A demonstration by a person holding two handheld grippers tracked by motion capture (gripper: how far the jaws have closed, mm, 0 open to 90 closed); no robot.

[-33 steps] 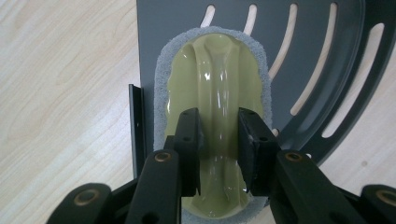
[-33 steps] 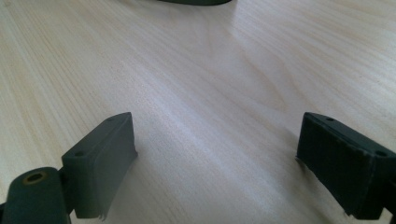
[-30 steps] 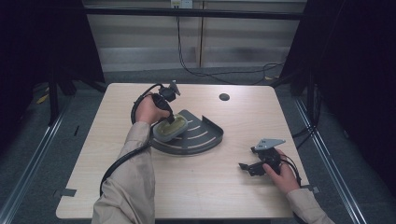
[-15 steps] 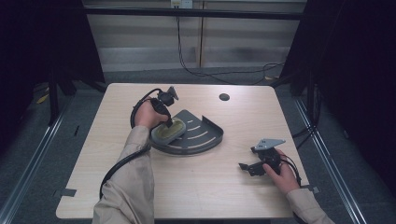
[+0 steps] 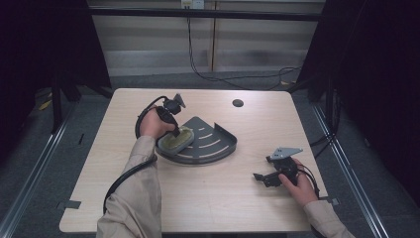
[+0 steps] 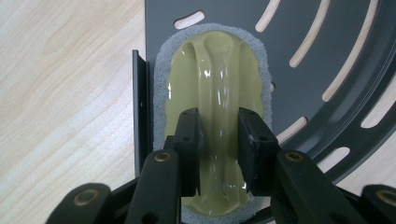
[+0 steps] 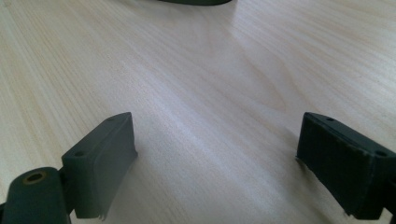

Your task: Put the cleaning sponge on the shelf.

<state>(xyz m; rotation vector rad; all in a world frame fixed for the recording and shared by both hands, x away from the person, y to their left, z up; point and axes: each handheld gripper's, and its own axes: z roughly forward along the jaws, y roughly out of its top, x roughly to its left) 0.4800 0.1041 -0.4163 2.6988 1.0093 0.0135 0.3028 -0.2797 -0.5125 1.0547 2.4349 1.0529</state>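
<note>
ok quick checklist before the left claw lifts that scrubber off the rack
1. Left claw closed on the scrubber handle ridge: ok.
2. Grip centred on the ridge, one pad on each side: ok.
3. Scrubber lying flat on the corner rack, beside its upright wall: ok.
4. Foam edge free of the wall: cannot tell, it sits very close.
5. Right claw open, low over the table, apart from the rack: ok.
6. Rack held down for the lift: not ok, nothing steadies it.
</note>
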